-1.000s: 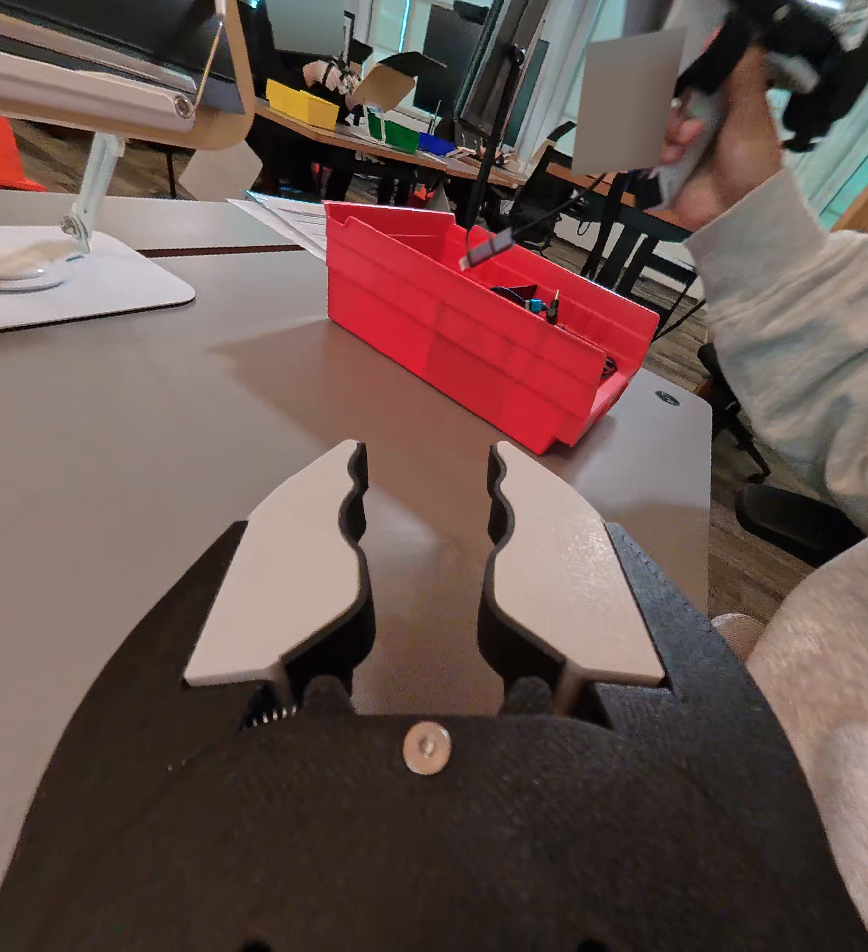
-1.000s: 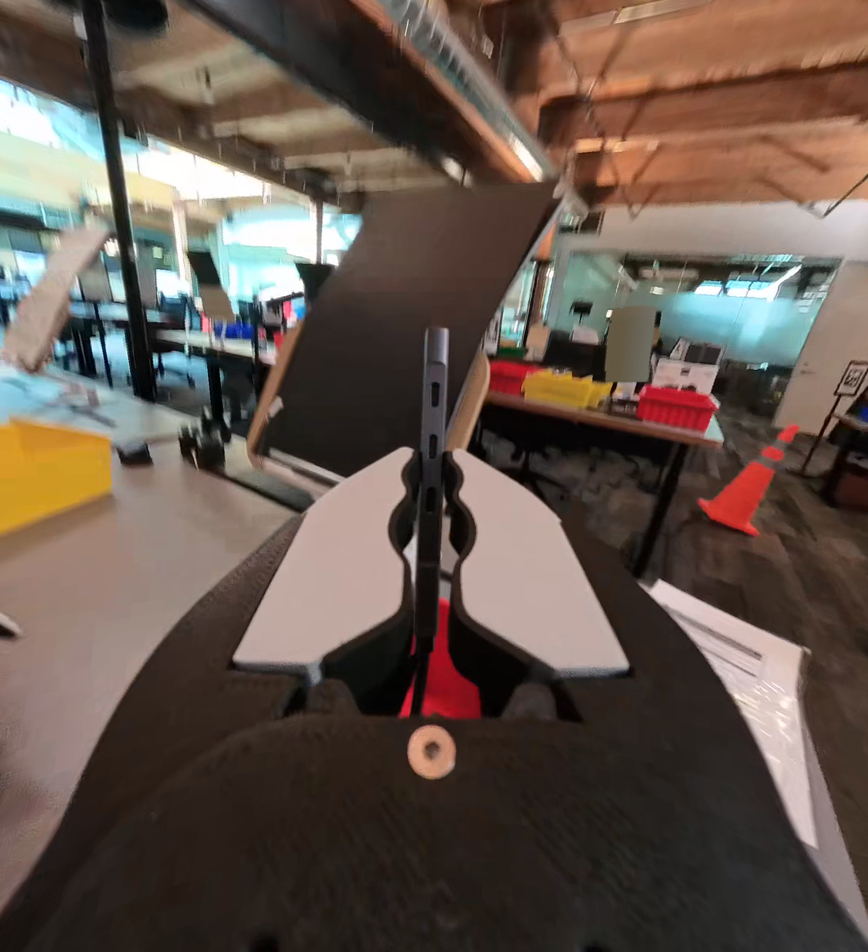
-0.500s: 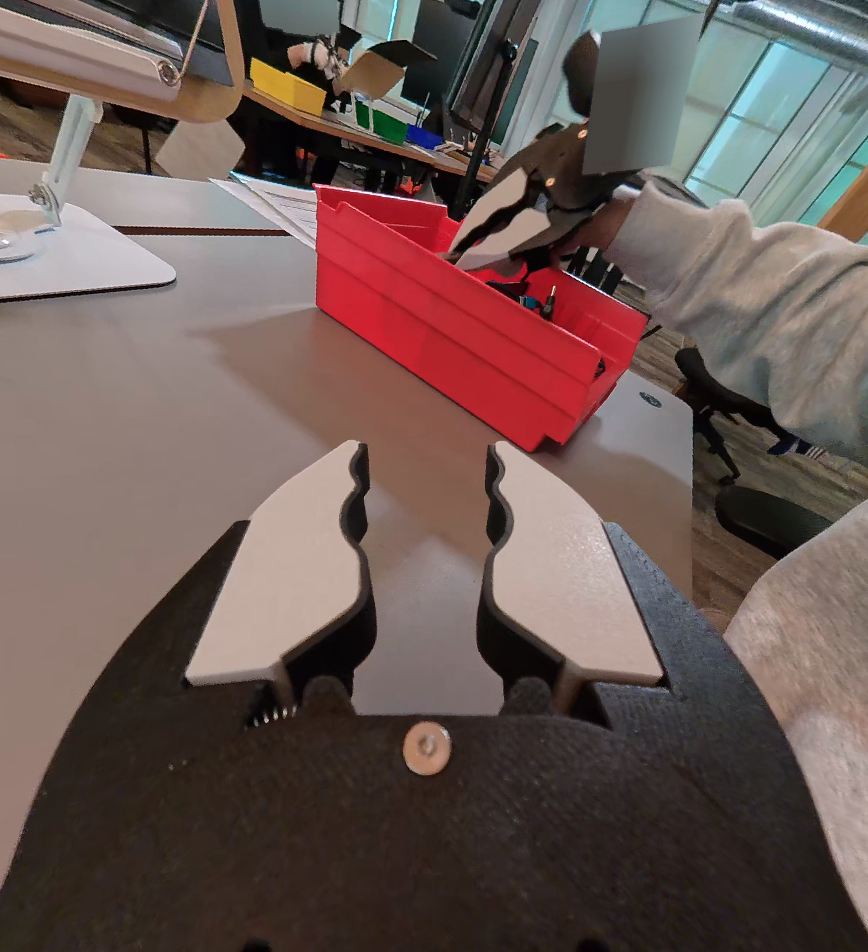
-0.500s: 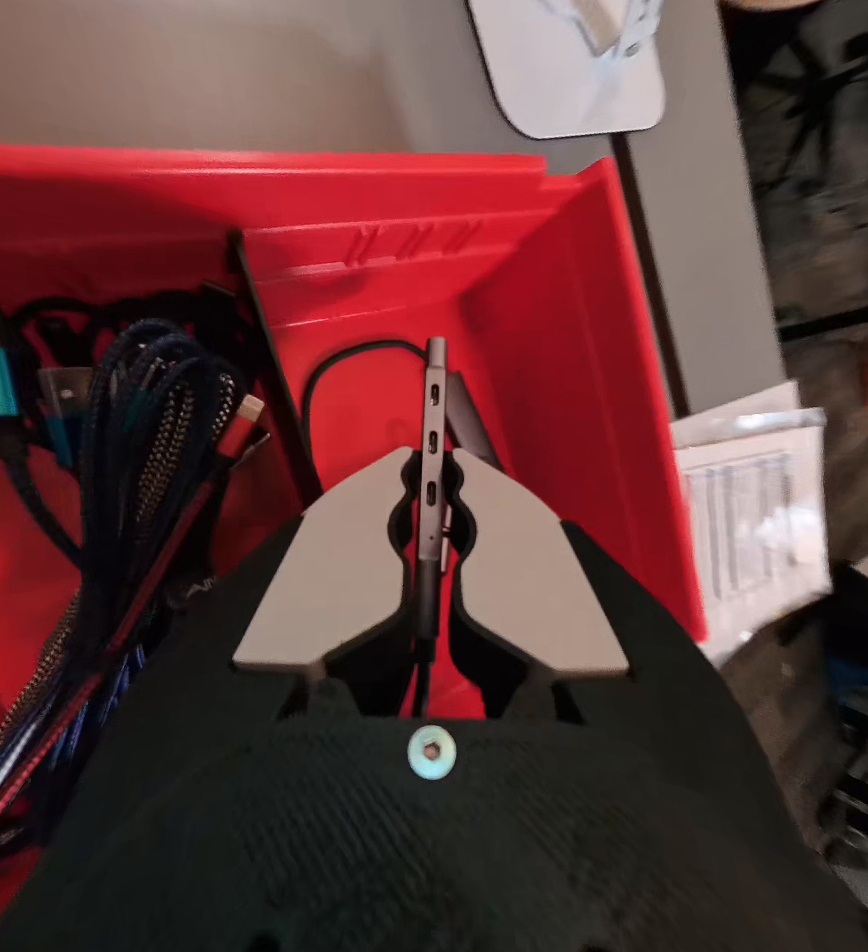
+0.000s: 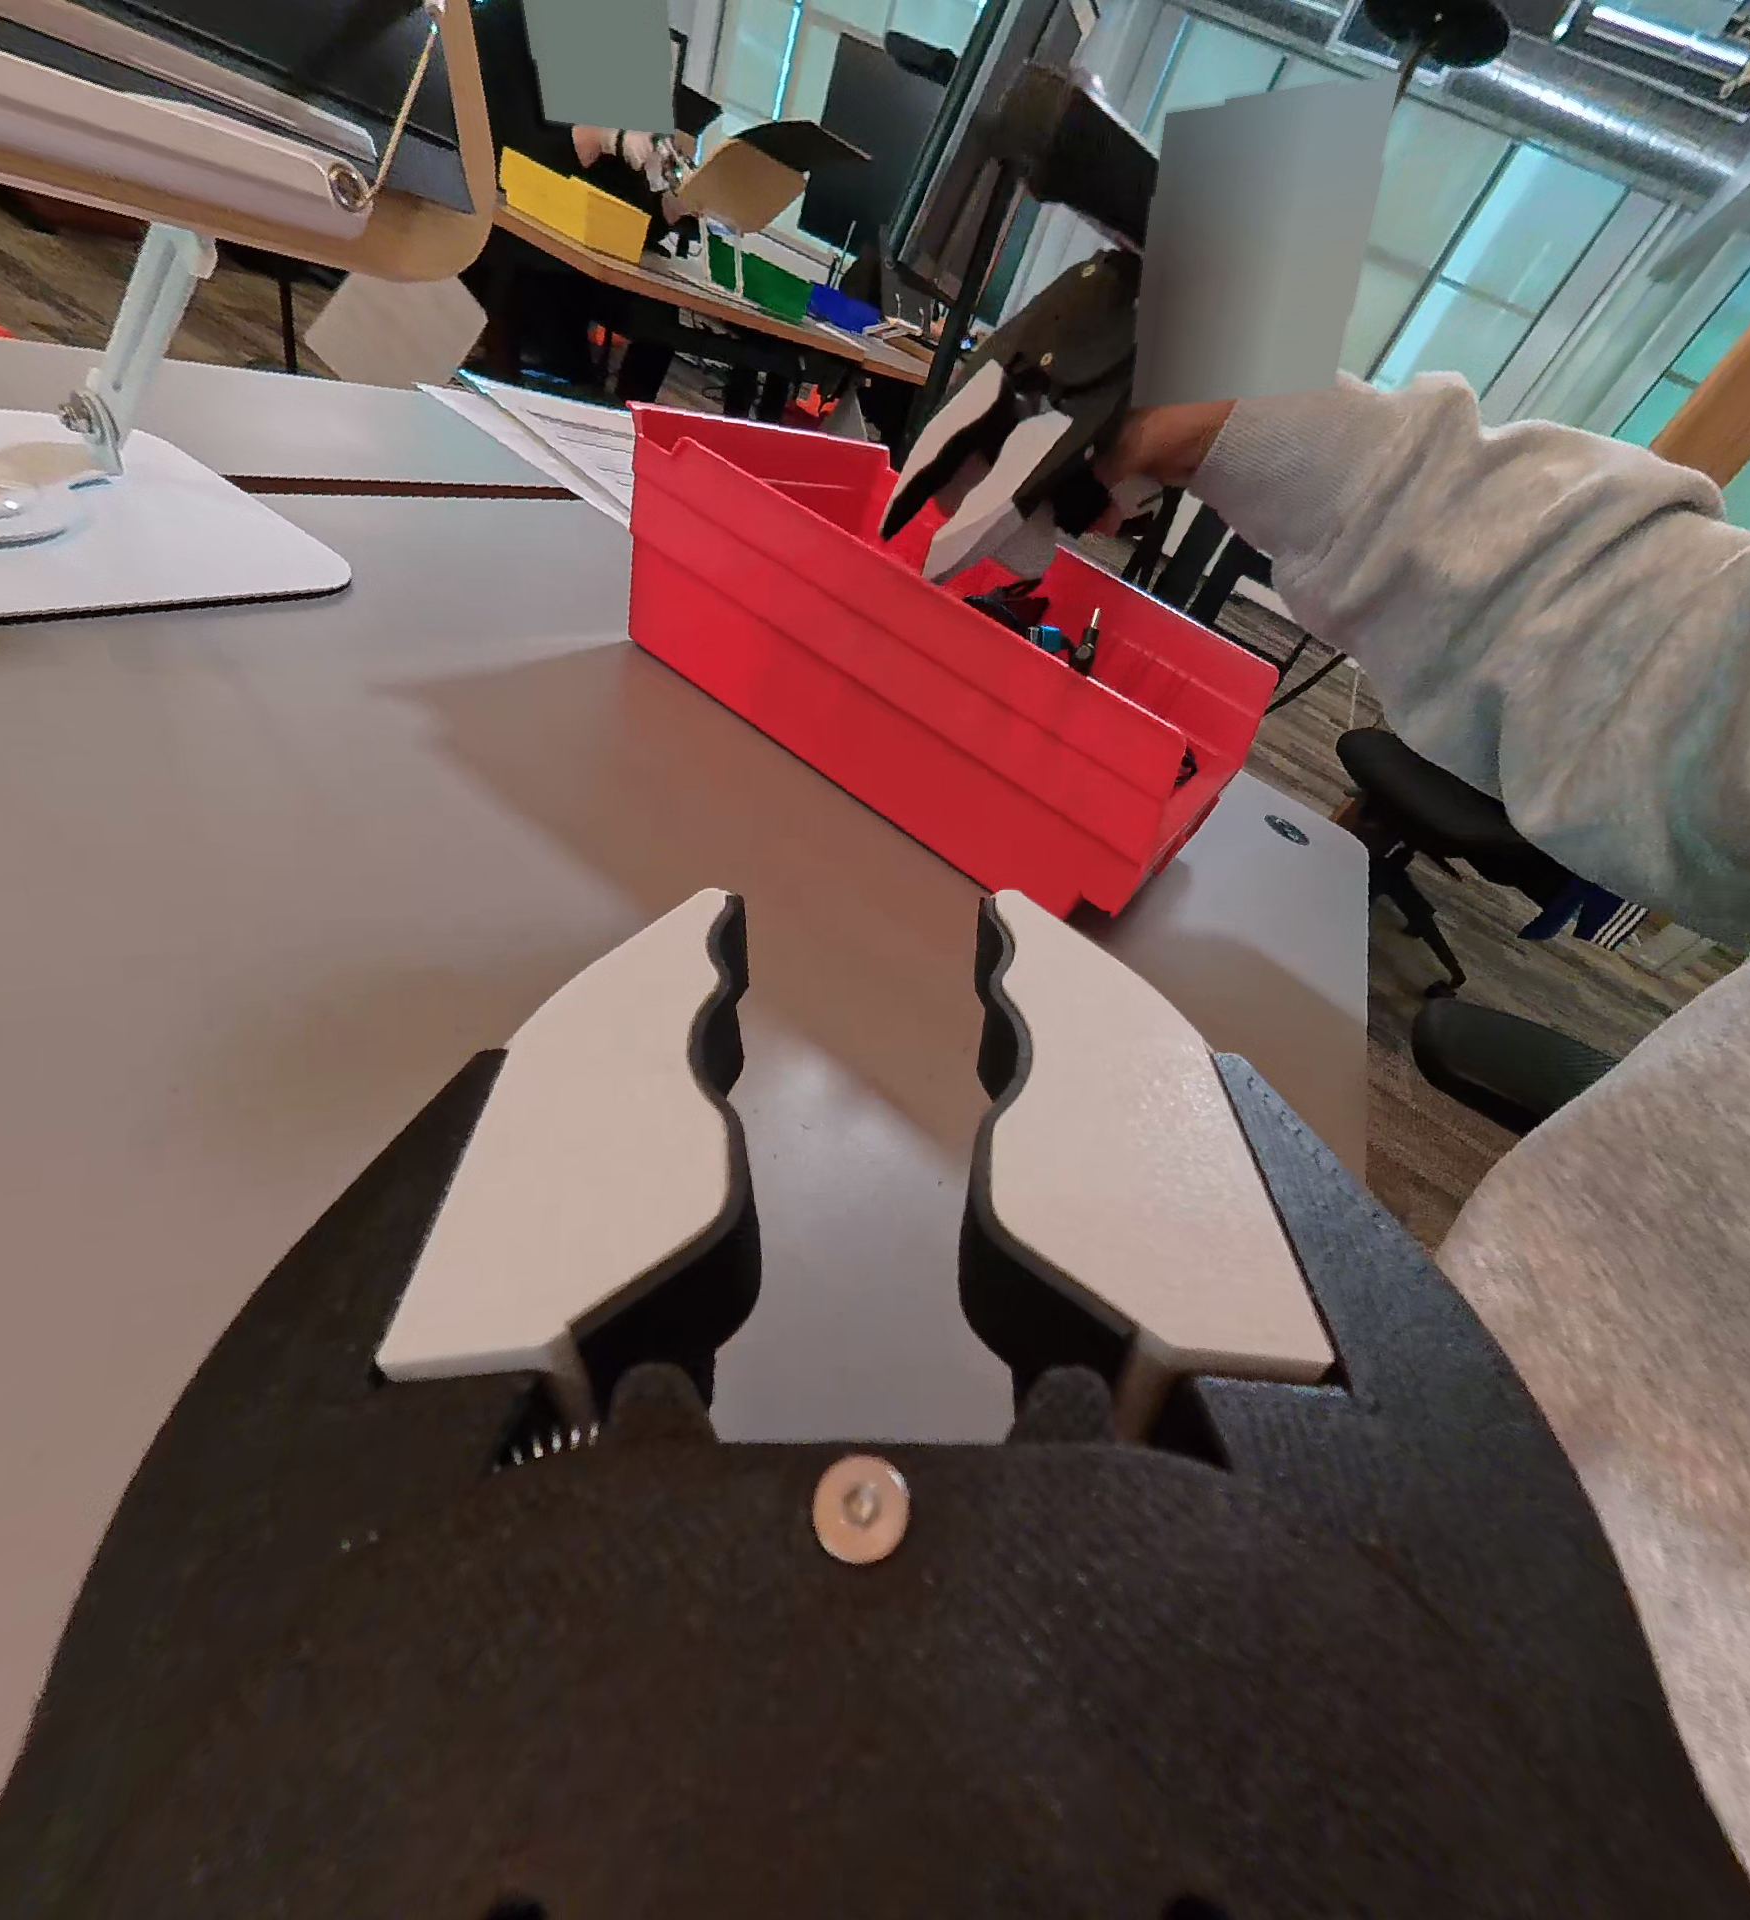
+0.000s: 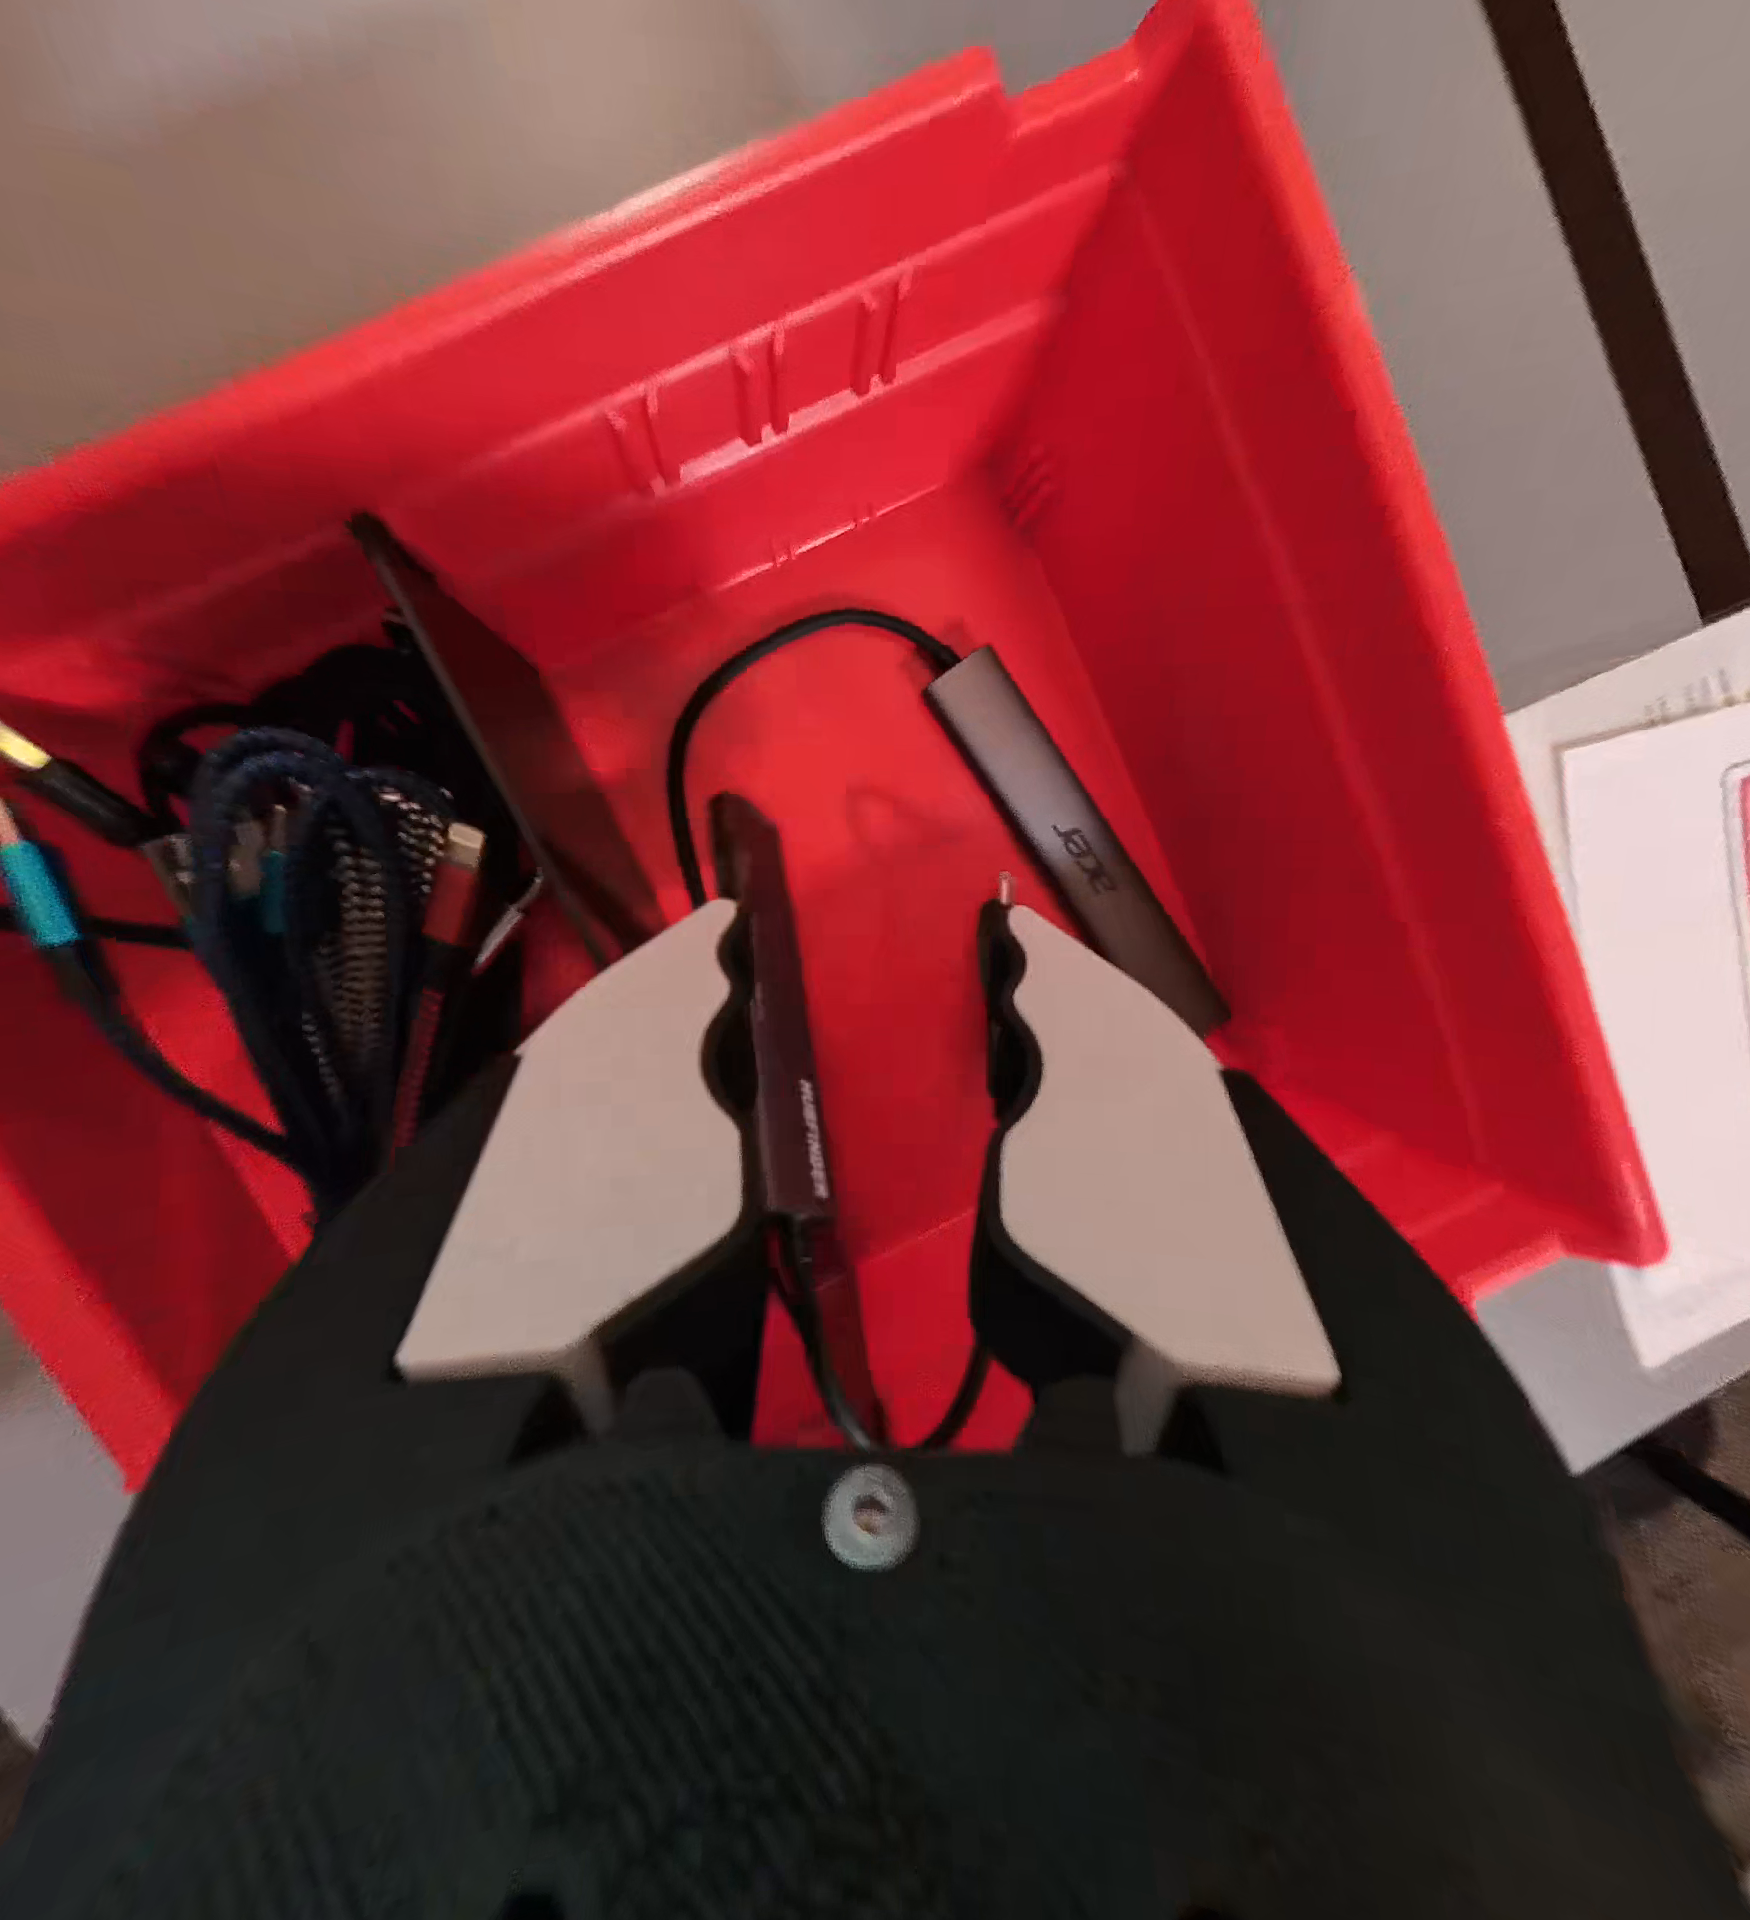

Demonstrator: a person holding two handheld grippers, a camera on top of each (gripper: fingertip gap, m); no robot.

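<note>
My right gripper [image 6: 860, 914] is open just above the right compartment of a red plastic bin [image 6: 1255, 582]. A slim dark USB hub [image 6: 783, 1039] with a thin black cable lies between the open jaws, close along the left finger; no grip on it. A second grey hub [image 6: 1068, 831] lies along the bin's right wall. My left gripper [image 5: 860, 904] is open and empty, low over the grey table [image 5: 227, 831], short of the red bin [image 5: 902, 675]. The right gripper [image 5: 990, 488] also shows there, over the bin.
A black divider [image 6: 507, 717] splits the bin; the left compartment holds a bundle of braided cables [image 6: 331, 883]. Printed paper [image 6: 1702, 935] lies beside the bin. A monitor stand base [image 5: 71, 520] sits at far left. A grey sleeve [image 5: 1525, 623] reaches in from the right. One gripper's finger ends stand about 35 centimeters off the other's.
The right gripper came down from high in the air into the bin and opened, letting go of the dark hub. The left gripper stayed open in place.
</note>
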